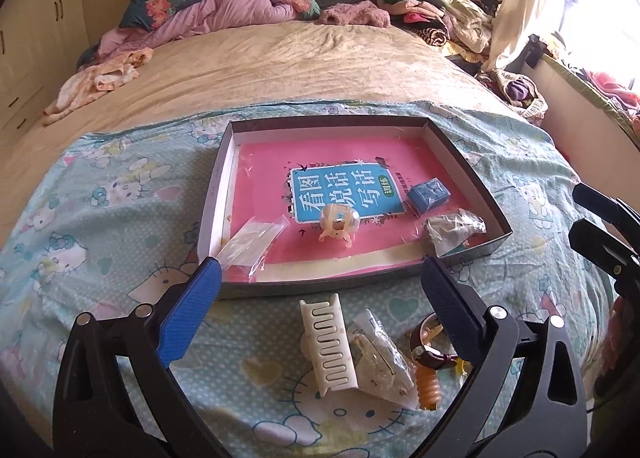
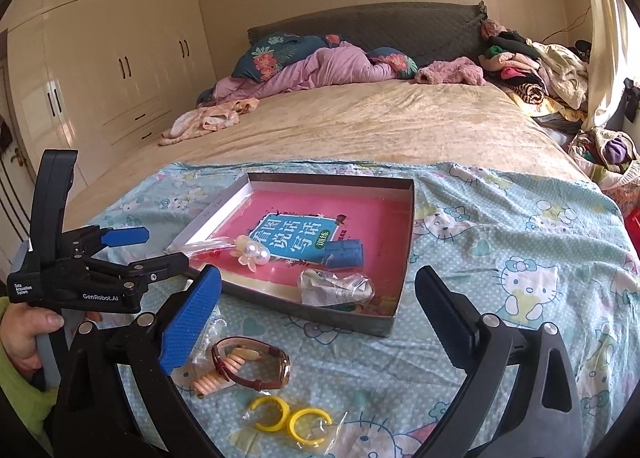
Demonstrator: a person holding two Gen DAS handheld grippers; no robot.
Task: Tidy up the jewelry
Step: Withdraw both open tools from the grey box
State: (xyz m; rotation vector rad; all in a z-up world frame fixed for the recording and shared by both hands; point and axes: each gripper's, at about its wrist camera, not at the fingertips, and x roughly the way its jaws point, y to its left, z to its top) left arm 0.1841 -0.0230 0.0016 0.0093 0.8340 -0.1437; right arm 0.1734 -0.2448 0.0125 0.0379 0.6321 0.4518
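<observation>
A shallow grey box [image 1: 464,153] [image 2: 348,320] with a pink book inside lies on the Hello Kitty sheet. It holds a pearl hair clip [image 1: 338,223] [image 2: 252,252], a blue case [image 1: 430,195] [image 2: 344,254], a crumpled bag [image 1: 456,230] [image 2: 336,288] and a flat clear bag [image 1: 252,244]. In front lie a white hair claw [image 1: 330,346], a clear bag [image 1: 380,358], a brown watch [image 1: 430,350] [image 2: 256,364], an orange coil tie [image 1: 428,388] [image 2: 212,378] and yellow rings [image 2: 290,420]. My left gripper [image 1: 320,278] [image 2: 160,248] is open and empty. My right gripper [image 2: 318,294] is open and empty.
The beige bed stretches behind, with a pink quilt [image 2: 320,67] and pillows at the headboard. Piled clothes [image 2: 532,61] lie at the far right by the window. White wardrobes [image 2: 120,57] stand on the left. Part of the right gripper shows at the right edge [image 1: 608,242].
</observation>
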